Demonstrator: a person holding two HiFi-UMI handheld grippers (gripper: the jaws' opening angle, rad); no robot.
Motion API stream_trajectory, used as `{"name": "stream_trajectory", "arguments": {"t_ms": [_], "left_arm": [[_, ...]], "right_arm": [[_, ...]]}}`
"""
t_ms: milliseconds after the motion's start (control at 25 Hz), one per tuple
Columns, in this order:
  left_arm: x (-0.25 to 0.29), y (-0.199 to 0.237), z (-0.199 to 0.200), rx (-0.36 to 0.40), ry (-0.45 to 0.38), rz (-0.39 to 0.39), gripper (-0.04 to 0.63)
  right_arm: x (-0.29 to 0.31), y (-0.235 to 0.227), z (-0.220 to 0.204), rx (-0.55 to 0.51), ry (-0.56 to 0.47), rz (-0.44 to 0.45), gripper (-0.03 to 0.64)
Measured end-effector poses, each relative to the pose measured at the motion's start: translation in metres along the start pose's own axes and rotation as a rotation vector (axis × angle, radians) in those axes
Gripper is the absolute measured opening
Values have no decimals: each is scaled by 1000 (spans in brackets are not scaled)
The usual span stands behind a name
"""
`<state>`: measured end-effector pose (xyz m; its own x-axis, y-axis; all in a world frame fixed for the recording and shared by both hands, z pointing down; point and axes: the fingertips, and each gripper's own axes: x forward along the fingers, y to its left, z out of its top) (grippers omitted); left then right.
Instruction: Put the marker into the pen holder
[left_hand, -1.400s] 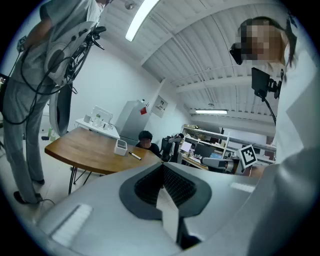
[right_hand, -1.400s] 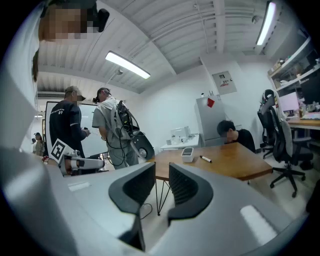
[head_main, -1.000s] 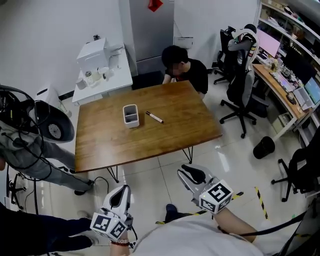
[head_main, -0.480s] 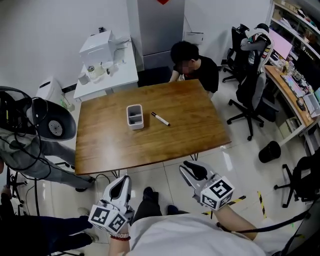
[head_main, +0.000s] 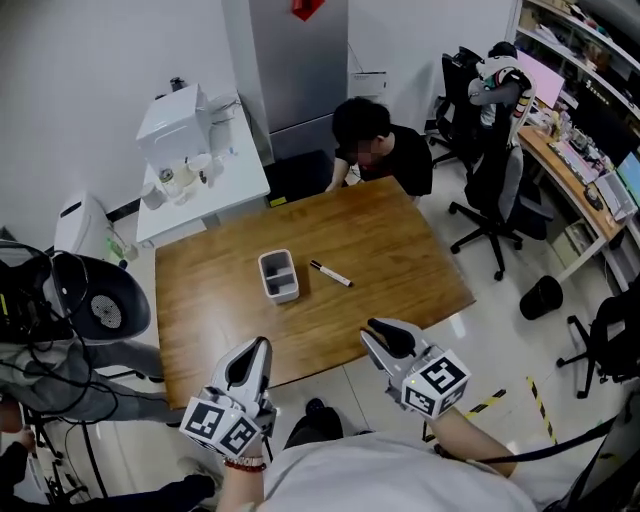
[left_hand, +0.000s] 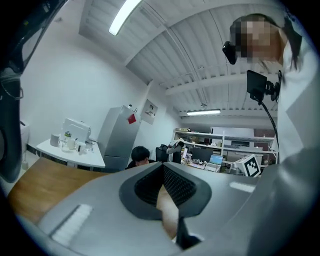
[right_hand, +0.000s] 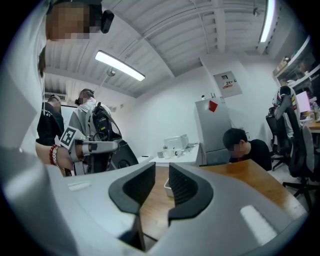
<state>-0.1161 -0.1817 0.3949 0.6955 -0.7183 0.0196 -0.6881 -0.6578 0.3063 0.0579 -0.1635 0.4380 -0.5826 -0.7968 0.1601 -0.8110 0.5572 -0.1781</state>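
Marker lay untouched at the holder's 3 o'clock; your left hand-held gripper was pressed together, right hand-held gripper slightly spread, both empty.

Counting what is showing
One marker, one pen holder and one table are sitting mid-frame; two grippers are showing below: left gripper, right gripper.

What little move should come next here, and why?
Probably reach the right tool forward to the marker: it lies on the table beside the pen holder, on that tool's side, and the tool's jaws stand apart and empty.
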Motion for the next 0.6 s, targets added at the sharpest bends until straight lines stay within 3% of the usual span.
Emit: {"name": "stream_trajectory", "arguments": {"t_ms": [200,280,480,600], "left_arm": [[-2,52,6,-16,-2,32,-6],[-2,69,4,-28,0,36,-6],[31,90,44,63,-57,-37,-6],[42,87,50,52,-77,-67,-6]], "right_arm": [[50,20,4,-24,1,30,64],[60,19,6,-47,3,1,65],[61,-15,20,-48,-16,-113,66],[58,-29,12,-48,23,-148,66]]}}
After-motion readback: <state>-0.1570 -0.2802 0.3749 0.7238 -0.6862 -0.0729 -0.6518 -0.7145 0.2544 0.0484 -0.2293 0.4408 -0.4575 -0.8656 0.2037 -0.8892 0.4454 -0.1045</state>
